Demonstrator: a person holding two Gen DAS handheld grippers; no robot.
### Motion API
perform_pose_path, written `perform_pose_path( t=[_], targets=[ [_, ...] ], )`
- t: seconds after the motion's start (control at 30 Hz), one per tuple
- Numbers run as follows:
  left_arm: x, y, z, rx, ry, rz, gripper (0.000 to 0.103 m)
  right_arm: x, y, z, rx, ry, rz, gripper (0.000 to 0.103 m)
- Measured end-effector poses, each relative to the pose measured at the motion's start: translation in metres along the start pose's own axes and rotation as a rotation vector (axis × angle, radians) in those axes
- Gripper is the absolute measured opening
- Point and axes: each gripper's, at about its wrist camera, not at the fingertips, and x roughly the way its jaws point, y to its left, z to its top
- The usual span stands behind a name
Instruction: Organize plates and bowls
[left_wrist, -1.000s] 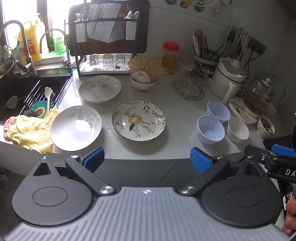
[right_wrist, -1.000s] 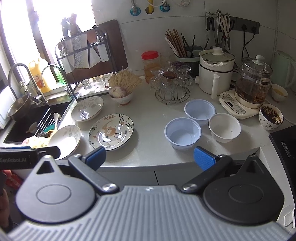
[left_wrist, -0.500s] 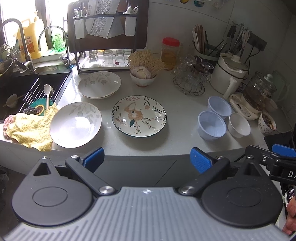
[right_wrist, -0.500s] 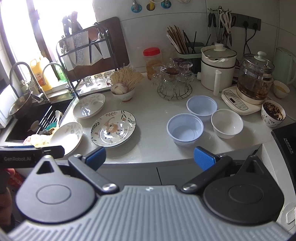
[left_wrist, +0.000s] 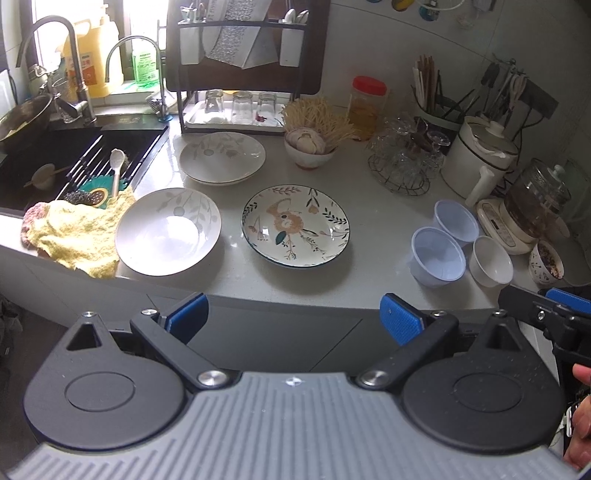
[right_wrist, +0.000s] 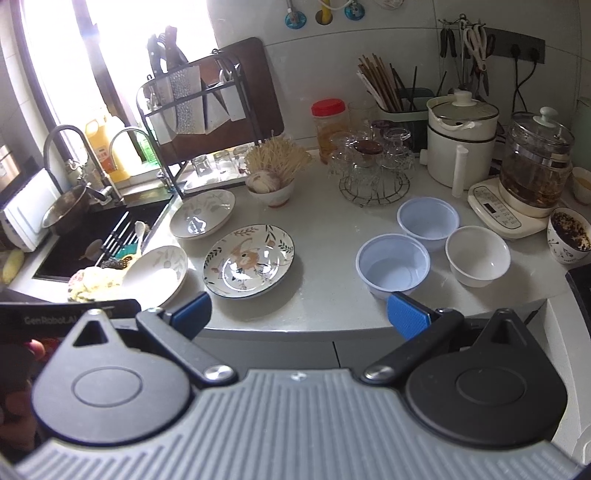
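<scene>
On the counter lie a floral plate (left_wrist: 295, 225) (right_wrist: 249, 256), a white leaf-pattern plate (left_wrist: 168, 230) (right_wrist: 155, 277) near the front edge, and another leaf-pattern plate (left_wrist: 221, 157) (right_wrist: 202, 213) behind it. To the right stand two pale blue bowls (left_wrist: 437, 255) (left_wrist: 456, 219) (right_wrist: 392, 264) (right_wrist: 428, 220) and a white bowl (left_wrist: 493, 260) (right_wrist: 477, 255). My left gripper (left_wrist: 293, 319) and right gripper (right_wrist: 299, 317) are both open and empty, held in front of the counter edge.
A sink (left_wrist: 70, 162) with a yellow cloth (left_wrist: 74, 229) lies at the left. A dish rack (left_wrist: 240, 74), a garlic bowl (left_wrist: 308, 149), a glass stand (left_wrist: 402, 162), a cooker (left_wrist: 480, 155), a kettle (left_wrist: 535, 206) and a small patterned cup (left_wrist: 546, 262) crowd the back and right.
Both grippers have drifted slightly nearer the counter, with the views shifting a little. Both stay open and nothing on the counter has moved.
</scene>
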Motion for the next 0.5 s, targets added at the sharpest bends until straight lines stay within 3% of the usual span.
perform_pose_path(
  t=[0.27, 0.5],
  targets=[
    [0.013, 0.019, 0.010, -0.026, -0.013, -0.021, 0.101, 0.019, 0.010, 0.006, -0.015, -0.017, -0.016, 0.103],
    [0.046, 0.059, 0.051, 0.036, -0.025, -0.085, 0.101, 0.055, 0.046, 0.015, 0.046, -0.030, -0.046, 0.103]
  ],
)
